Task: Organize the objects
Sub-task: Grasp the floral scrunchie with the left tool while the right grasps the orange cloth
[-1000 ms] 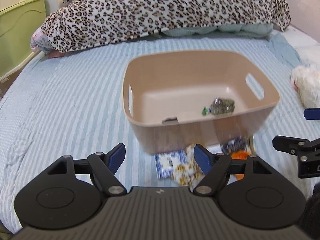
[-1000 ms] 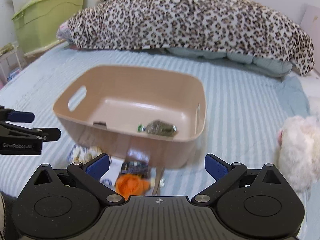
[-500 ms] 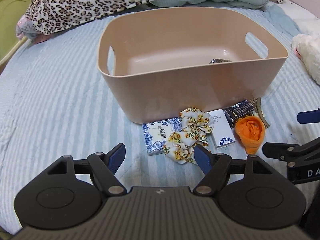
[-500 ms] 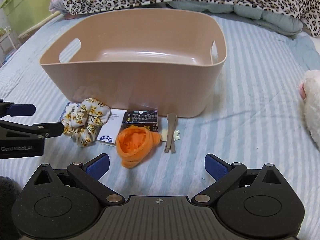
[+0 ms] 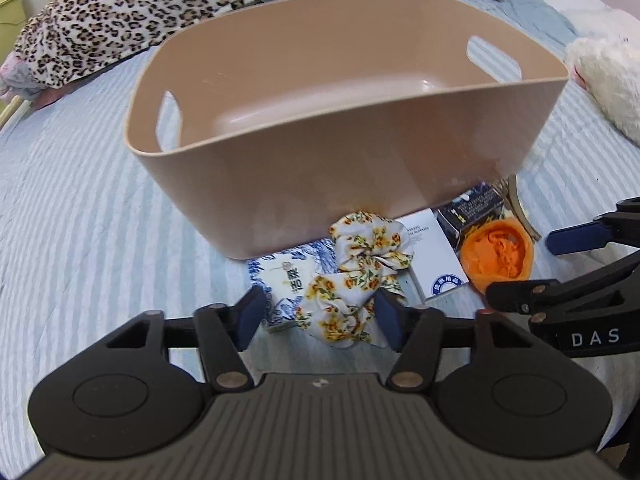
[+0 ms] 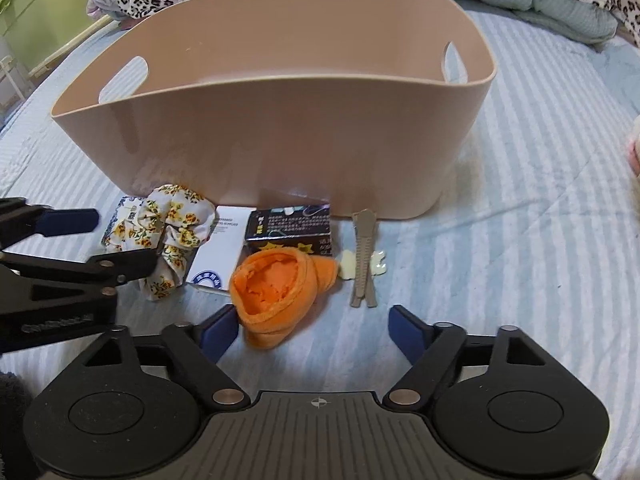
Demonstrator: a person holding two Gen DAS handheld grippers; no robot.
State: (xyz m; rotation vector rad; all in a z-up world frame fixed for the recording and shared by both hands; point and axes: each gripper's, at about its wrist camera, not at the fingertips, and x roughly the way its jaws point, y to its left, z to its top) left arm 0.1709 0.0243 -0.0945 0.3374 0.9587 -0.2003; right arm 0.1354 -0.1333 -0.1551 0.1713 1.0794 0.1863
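A smooth tan plastic bin (image 5: 360, 152) with cut-out handles is sitting on the striped quilted bedspread (image 5: 80, 220). Lying along its near wall are a crinkled floral fabric scrunchie (image 5: 356, 276), a flat white card box (image 6: 220, 252), a glossy dark box (image 6: 290, 229), a fuzzy orange cloth (image 6: 276, 284) and a ridged taupe hair clip (image 6: 363, 260). You are holding your left gripper (image 5: 318, 316) low with its jaws spread around the scrunchie's near end. Your right gripper (image 6: 312, 330) is hovering open just before the orange cloth.

beige bin (image 5: 360, 152) | floral scrunchie (image 5: 356, 276) | orange cloth (image 6: 276, 284) | striped sheet (image 5: 80, 220)
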